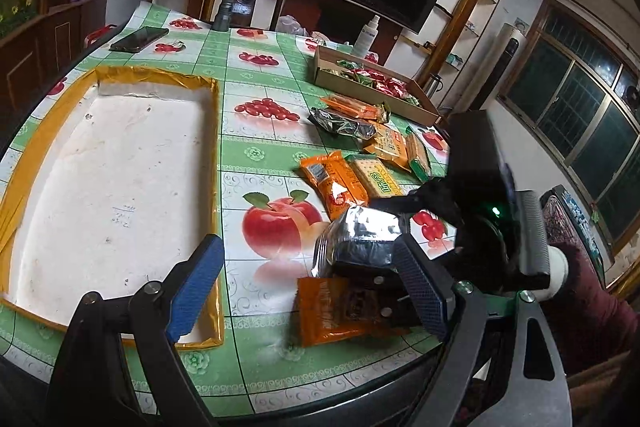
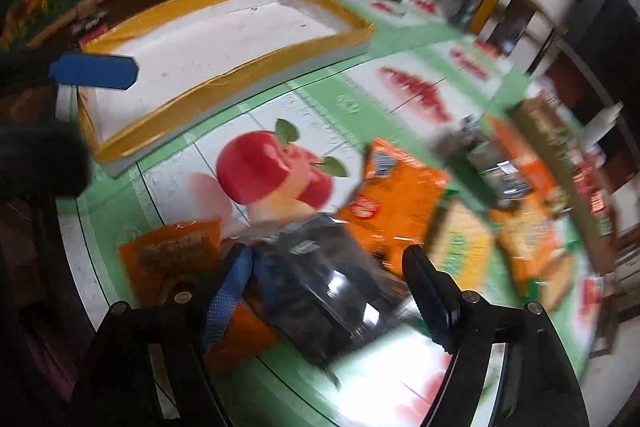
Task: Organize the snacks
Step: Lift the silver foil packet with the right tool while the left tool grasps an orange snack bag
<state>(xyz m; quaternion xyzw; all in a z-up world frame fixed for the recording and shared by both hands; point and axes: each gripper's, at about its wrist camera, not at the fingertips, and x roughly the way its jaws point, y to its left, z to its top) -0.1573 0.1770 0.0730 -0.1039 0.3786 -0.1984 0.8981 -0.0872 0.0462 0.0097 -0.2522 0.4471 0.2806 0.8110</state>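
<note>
The left gripper [image 1: 308, 291] hangs over the near edge of the table [image 1: 256, 155] with its blue-padded fingers [image 1: 196, 287] spread wide and nothing between them; one finger sits above the corner of the white tray with yellow-taped rim [image 1: 120, 183], the other near the snack pile.

The right gripper [image 2: 328, 283] has its fingers apart on either side of a silver-and-black foil packet [image 2: 320, 291]. The packet lies between them, but the right wrist view is blurred, so whether the pads actually press on it cannot be told. From the left wrist view the same packet [image 1: 360, 239] appears raised just above an orange packet [image 1: 336, 311] lying at the table's near edge.

The remaining snacks (orange, green and yellow wrappers, plus another silver one) are scattered in a loose cluster [image 1: 360, 163] to the right of the tray, well apart from it. Beyond them stands a shallow cardboard box [image 1: 372, 83] holding red and green sweets.
</note>
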